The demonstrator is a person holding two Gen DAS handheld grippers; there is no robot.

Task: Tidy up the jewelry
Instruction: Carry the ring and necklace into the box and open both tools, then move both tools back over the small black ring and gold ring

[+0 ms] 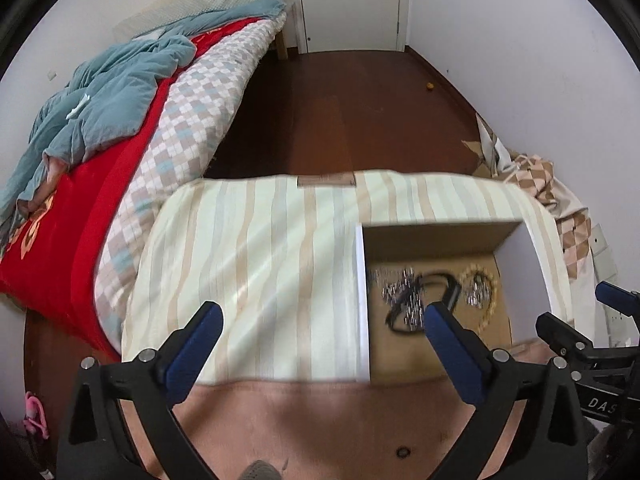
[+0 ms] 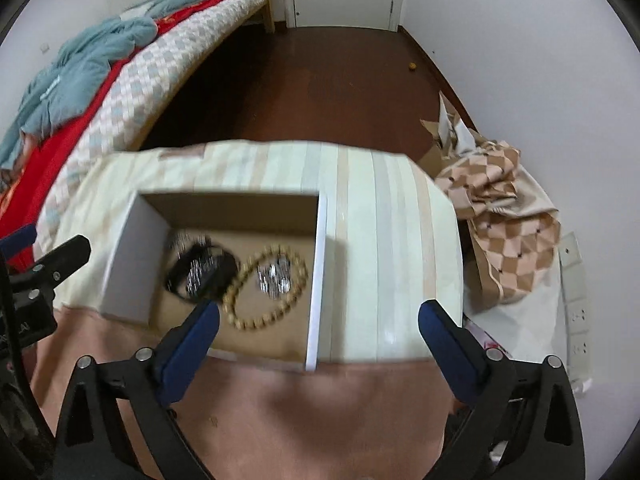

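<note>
An open cardboard box point(image 1: 436, 236) with white side walls sits on a striped cloth point(image 1: 256, 272); it also shows in the right wrist view point(image 2: 224, 208). Inside lie a beaded gold-tan necklace point(image 2: 256, 312), a black cord point(image 2: 218, 276) and silver sparkly pieces point(image 2: 274, 276). The same jewelry shows in the left wrist view: black cord point(image 1: 438, 280), silver pieces point(image 1: 400, 292), bead necklace point(image 1: 490, 308). My left gripper point(image 1: 320, 320) is open and empty above the cloth and the box's left wall. My right gripper point(image 2: 320, 320) is open and empty over the box's right wall.
A bed point(image 1: 120, 120) with a red blanket and teal quilt stands at the left. Dark wood floor point(image 1: 360, 112) and a white door point(image 1: 348, 0) lie beyond. A checked cloth pile point(image 2: 504, 208) and cardboard scraps lie at the right, with power strips point(image 2: 576, 312).
</note>
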